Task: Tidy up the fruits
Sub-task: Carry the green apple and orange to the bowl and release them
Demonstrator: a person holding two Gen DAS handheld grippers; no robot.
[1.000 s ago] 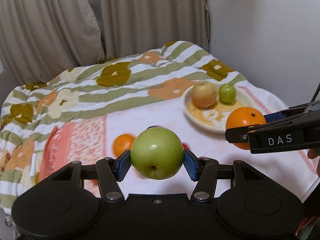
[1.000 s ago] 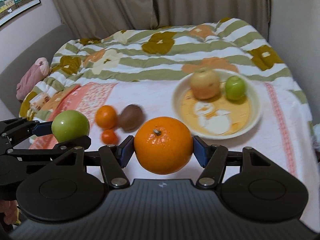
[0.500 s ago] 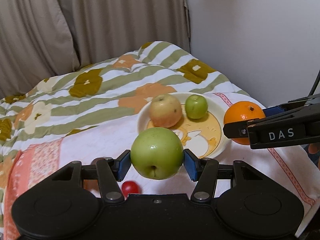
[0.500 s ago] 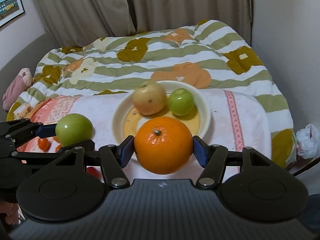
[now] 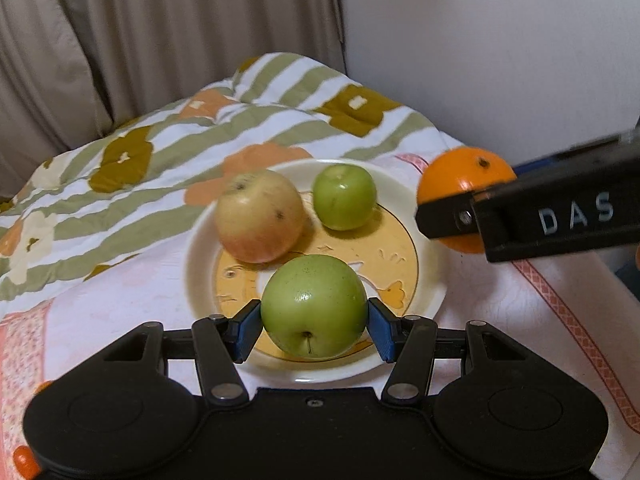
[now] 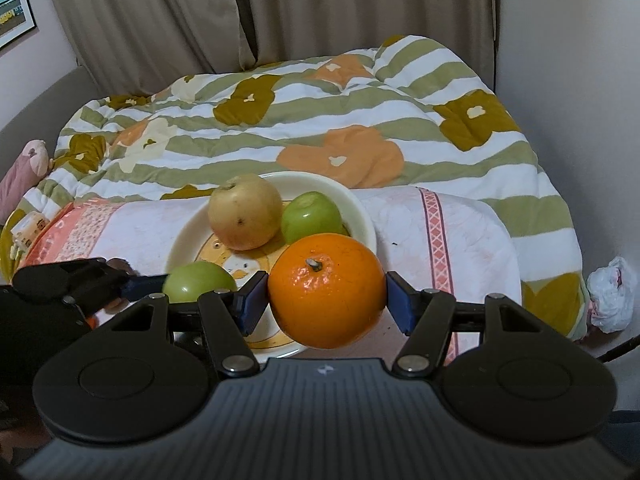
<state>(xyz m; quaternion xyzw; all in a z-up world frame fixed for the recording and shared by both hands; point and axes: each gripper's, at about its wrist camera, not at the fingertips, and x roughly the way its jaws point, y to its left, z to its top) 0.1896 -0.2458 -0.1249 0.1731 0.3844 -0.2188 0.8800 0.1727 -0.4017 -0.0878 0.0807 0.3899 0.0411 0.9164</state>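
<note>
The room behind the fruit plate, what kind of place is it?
Most likely a bedroom: the plate sits on a bed under a striped floral quilt, with beige curtains behind and a framed picture on the wall.

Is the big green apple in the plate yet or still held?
Held: the left claw grips the big green apple over the plate; whether it touches, cannot tell.
</note>
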